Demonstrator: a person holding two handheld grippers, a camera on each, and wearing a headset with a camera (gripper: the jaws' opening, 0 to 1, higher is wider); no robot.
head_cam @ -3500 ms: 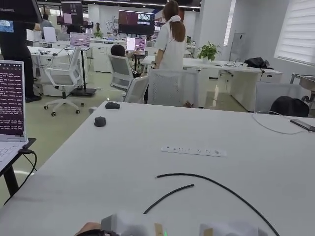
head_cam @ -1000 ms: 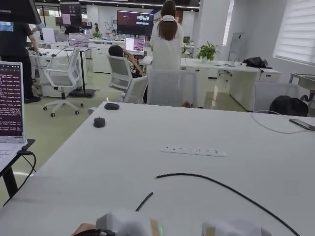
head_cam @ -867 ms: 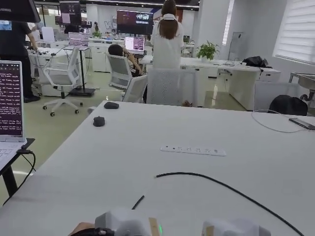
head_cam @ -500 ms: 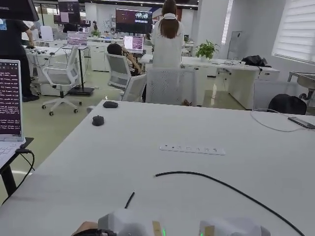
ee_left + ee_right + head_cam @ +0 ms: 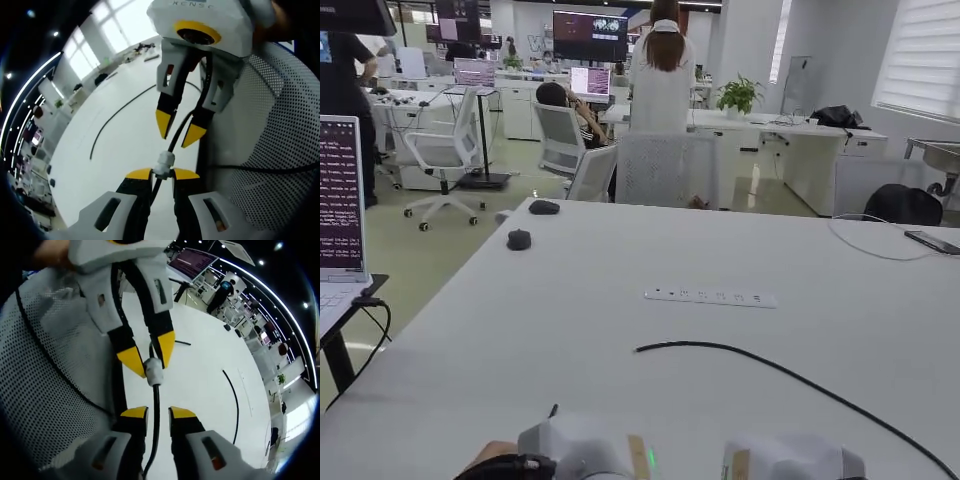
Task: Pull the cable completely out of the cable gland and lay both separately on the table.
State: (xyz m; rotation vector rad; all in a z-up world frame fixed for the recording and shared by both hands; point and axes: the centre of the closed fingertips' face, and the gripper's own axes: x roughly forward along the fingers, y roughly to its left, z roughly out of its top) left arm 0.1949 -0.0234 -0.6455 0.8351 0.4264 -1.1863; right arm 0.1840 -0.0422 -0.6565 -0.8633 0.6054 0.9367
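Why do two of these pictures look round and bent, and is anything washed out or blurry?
Left gripper view: a fisheye lens curves the table edge; the windows glare white; the cable gland is sharp. Right gripper view: same curving, a ceiling light strip bends into an arc. Head view: straight lines, bright blinds, the black cable crisp on the white table.

Counts at the surface (image 5: pixel 570 330)
Two tools, left tool (image 5: pixel 162 174) and right tool (image 5: pixel 158 413); one cable gland (image 5: pixel 163 163); one black cable (image 5: pixel 770 368); one power strip (image 5: pixel 710 297); two mice, near mouse (image 5: pixel 519 239) and far mouse (image 5: pixel 544 207).
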